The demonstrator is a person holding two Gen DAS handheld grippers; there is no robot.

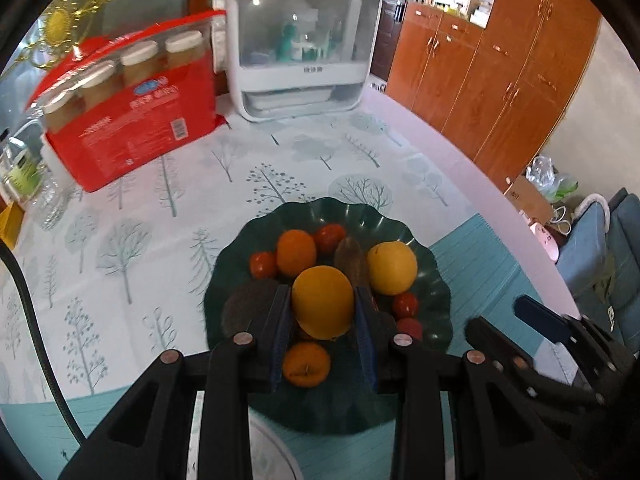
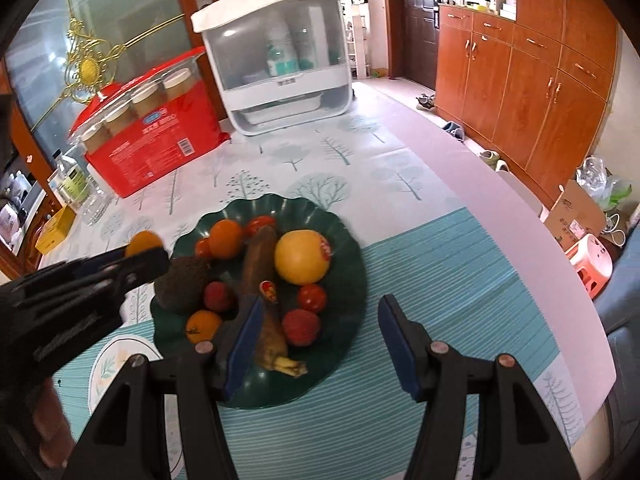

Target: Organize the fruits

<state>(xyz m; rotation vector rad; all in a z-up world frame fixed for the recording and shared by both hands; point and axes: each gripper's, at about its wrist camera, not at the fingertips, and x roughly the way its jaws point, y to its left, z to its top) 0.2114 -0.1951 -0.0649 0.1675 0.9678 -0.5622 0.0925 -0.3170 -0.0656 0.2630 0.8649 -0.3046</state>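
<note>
tree-print cloth covers the table (image 1: 168, 200), with a green plate (image 1: 236, 248) of fruit at lower centre. left gripper (image 1: 322, 312) is closed on an orange (image 1: 322, 307), lifted over the plate's left rim. right gripper (image 2: 320, 340) gapes empty, nearer the banana (image 2: 262, 292), whose long axis runs along its fingers. the red box (image 1: 152, 128) print and the grapefruit (image 2: 302, 256) sticker are probably too blurred to read.
</note>
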